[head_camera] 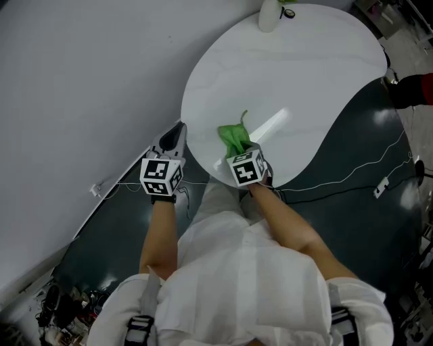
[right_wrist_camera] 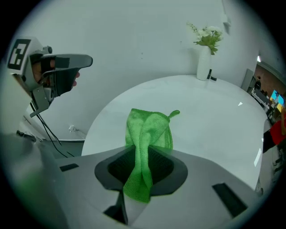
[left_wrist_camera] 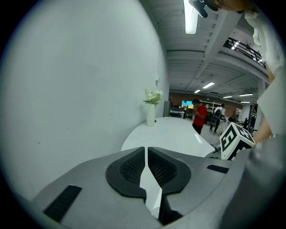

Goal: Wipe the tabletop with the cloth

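Observation:
A green cloth (head_camera: 235, 136) (right_wrist_camera: 147, 134) lies bunched on the near edge of the white round tabletop (head_camera: 304, 81) (right_wrist_camera: 210, 116). My right gripper (head_camera: 245, 154) (right_wrist_camera: 142, 167) is shut on the cloth's near end, and the rest drapes forward onto the table. My left gripper (head_camera: 174, 137) (left_wrist_camera: 146, 166) is shut with nothing in it, held just off the table's left edge beside the wall. In the right gripper view, the left gripper (right_wrist_camera: 82, 61) shows at upper left.
A white vase with flowers (head_camera: 270, 13) (right_wrist_camera: 204, 60) (left_wrist_camera: 151, 114) stands at the table's far edge. A grey wall (head_camera: 81, 81) runs along the left. Cables (head_camera: 352, 176) lie on the dark floor. People stand far off in the left gripper view.

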Demonstrator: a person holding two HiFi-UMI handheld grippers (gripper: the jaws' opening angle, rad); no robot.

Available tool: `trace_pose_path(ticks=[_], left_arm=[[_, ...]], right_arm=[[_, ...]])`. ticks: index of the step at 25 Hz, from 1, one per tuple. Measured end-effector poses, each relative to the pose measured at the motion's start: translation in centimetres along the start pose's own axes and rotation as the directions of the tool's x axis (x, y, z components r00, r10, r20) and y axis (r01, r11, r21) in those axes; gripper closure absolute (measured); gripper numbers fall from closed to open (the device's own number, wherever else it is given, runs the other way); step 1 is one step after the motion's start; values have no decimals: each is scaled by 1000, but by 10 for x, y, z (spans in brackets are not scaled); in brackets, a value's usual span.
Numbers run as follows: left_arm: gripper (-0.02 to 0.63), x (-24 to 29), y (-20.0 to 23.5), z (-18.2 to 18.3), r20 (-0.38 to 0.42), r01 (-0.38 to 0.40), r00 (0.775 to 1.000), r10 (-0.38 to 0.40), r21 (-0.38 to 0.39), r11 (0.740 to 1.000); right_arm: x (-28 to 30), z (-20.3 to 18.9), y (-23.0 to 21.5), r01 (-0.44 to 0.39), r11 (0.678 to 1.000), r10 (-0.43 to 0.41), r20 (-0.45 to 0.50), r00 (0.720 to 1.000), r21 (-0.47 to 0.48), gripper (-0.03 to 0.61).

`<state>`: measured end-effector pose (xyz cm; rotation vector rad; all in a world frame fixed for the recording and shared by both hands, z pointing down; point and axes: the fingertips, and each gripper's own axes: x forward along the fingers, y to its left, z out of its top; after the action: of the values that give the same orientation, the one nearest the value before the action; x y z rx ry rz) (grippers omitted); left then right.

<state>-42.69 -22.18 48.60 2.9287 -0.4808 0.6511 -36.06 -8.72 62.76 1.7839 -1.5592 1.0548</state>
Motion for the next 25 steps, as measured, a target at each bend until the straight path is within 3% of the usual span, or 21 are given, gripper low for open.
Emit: trace_pose_path(ticks=[9, 16, 21, 25], left_arm=[[584, -13, 20, -11, -6, -2, 1000, 2, -15, 1000], [584, 0, 2, -3, -2, 49, 999, -49, 6, 999], [584, 16, -27, 10, 9, 105, 994, -105, 38, 994], [584, 25, -61, 16, 9, 138, 990, -139, 55, 989]], right_arm=[[13, 4, 76, -137, 977, 132, -37, 990, -163, 506], [-11, -39, 106, -248, 927, 235, -81, 969, -282, 506], [-37, -76, 76, -254, 946, 243, -78, 967, -202, 506], [-59, -109, 23, -187, 975, 182, -51, 982, -120, 506]])
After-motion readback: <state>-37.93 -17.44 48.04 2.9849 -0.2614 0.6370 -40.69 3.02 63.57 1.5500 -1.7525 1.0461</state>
